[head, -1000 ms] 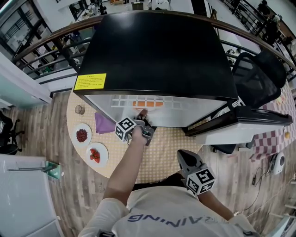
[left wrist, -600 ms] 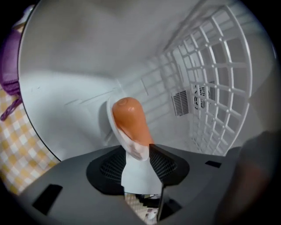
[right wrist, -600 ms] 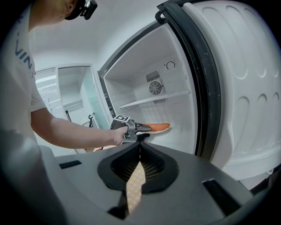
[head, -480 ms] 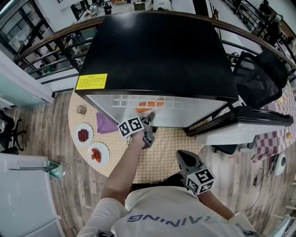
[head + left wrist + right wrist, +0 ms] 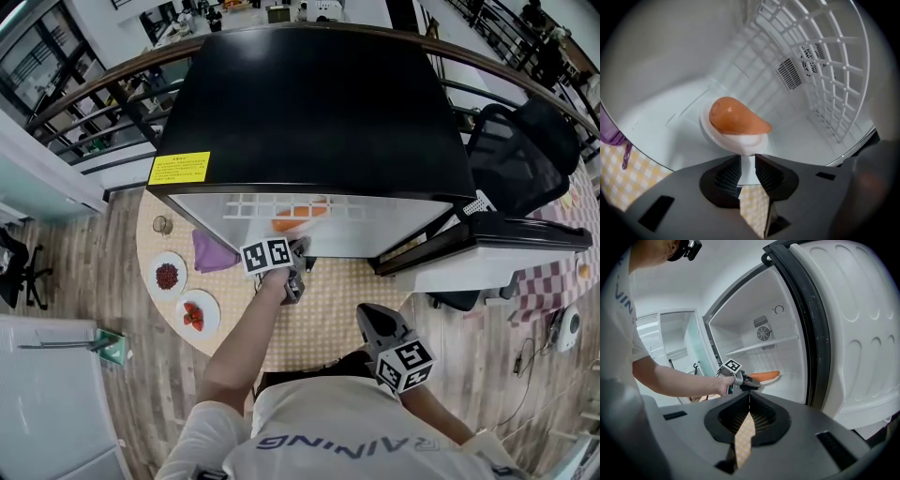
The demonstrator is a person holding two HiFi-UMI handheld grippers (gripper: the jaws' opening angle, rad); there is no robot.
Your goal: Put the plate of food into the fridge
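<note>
The person wears a white short-sleeved T-shirt (image 5: pixel 319 433) with grey lettering across the chest, seemingly upside down from here. The left tongs (image 5: pixel 301 247) and right tongs (image 5: pixel 369 313) are dark grey, each carrying a white cube (image 5: pixel 265 255) with black square markers.

My white plate (image 5: pixel 740 143) sitting flat on the pale inner floor of the fridge (image 5: pixel 319 103), near the front edge, smooth orange lump of food (image 5: pixel 736 117) lying across it, tapered end over the rim, black-topped fridge, door (image 5: pixel 487 239) swung wide, wire shelf (image 5: pixel 825 70) above.
</note>
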